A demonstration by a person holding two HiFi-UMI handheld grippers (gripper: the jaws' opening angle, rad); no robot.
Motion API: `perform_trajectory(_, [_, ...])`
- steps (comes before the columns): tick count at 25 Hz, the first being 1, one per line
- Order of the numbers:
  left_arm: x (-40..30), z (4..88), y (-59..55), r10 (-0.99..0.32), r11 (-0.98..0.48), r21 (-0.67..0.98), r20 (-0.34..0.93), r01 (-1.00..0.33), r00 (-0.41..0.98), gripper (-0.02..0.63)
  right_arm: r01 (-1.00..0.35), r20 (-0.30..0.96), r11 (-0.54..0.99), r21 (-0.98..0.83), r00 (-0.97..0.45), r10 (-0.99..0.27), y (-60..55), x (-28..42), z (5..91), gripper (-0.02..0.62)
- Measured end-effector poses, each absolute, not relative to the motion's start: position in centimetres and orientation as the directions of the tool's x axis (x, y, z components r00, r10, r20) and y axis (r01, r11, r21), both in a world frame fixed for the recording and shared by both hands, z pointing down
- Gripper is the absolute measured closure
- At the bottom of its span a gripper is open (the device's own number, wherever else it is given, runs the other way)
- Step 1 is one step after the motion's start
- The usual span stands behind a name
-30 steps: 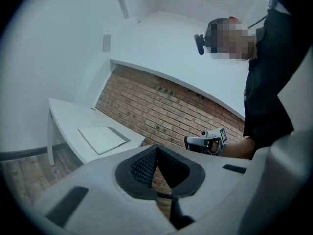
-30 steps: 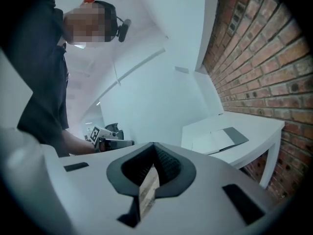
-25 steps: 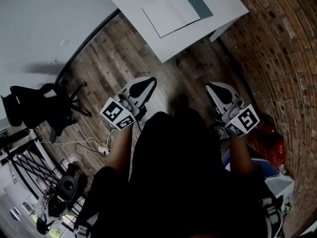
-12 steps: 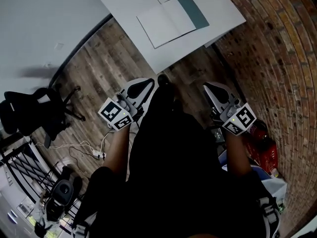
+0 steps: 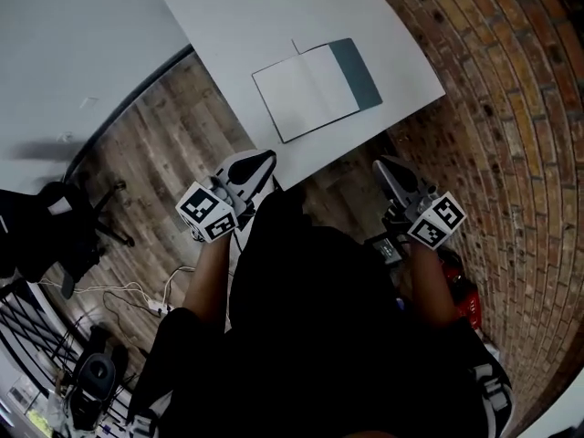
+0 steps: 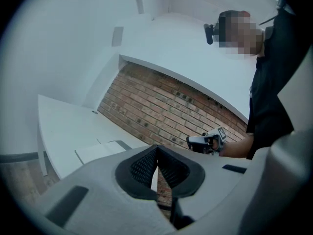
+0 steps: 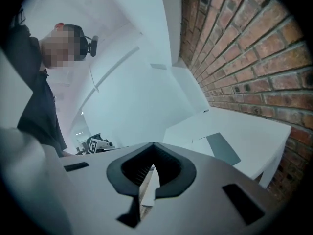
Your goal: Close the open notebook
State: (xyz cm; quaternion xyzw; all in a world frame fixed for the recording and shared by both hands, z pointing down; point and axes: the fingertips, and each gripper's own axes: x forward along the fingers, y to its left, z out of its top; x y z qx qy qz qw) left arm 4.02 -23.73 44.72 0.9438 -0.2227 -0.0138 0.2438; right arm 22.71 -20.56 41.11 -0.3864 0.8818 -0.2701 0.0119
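**A:** How do the fingers stand?

**B:** On the left gripper (image 6: 157, 151) they are pressed together with nothing between them. The right gripper (image 7: 153, 163) is the same: together and empty.

**A:** And the notebook?

**B:** The flat, open notebook with white pages and a grey-green cover flap (image 5: 310, 89) lies on the plain white desk (image 5: 237, 16). Its flap is on the wall side, and both grippers are well apart from it, back at the near edge.

**A:** Which step is this?

**B:** I'd judge it the reach-in, since nothing is touched yet. Next, one pair of fingers has to get under a free edge, probably the grey-green flap, and swing it over the white page. The other gripper could pin the opposite side.

**A:** Is there room?

**B:** The desk is bare all round the notebook. The red brick wall (image 5: 511, 108) runs close along the right edge, so the right gripper has less room to swing. On the left there is only wooden plank floor (image 5: 155, 144), with a black office chair (image 5: 46, 235) well off.
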Motion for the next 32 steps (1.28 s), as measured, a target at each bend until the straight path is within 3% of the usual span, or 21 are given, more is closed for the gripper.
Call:
perform_trajectory(3, [4.0,45.1,-25.9,-0.414,-0.779,0.482,0.082,-0.4,0.906,0.589,-0.685,0.212,0.485,-0.543,-0.671,-0.711,-23.6,23.4,42.2,0.587])
perform_trajectory(6, [4.5,46.1,-27.9,-0.389,-0.783,0.495,0.083,-0.377,0.917,0.589,-0.639,0.223,0.303,-0.707,-0.609,-0.761,-26.0,25.1,45.2,0.538])
perform_trajectory(11, [6.1,47.4,-30.3,-0.361,-0.775,0.512,0.122,-0.37,0.925,0.589,-0.419,0.21,0.054,-0.907,-0.558,-0.803,-28.8,26.3,51.0,0.478])
perform_trajectory(15, [7.3,48.0,-31.5,-0.363,-0.755,0.525,0.164,-0.393,0.917,0.589,-0.255,0.286,-0.179,-0.95,-0.489,-0.824,-28.8,28.0,57.6,0.42])
perform_trajectory(20, [8.7,48.9,-32.1,-0.358,-0.733,0.555,0.179,-0.394,0.916,0.589,-0.085,0.258,-0.247,-0.965,-0.467,-0.846,-29.8,28.5,60.0,0.359])
perform_trajectory(32, [9.4,49.8,-33.3,-0.371,-0.714,0.575,0.171,-0.398,0.913,0.589,-0.189,0.416,-0.373,-0.908,-0.505,-0.757,-31.1,28.1,62.1,0.345])
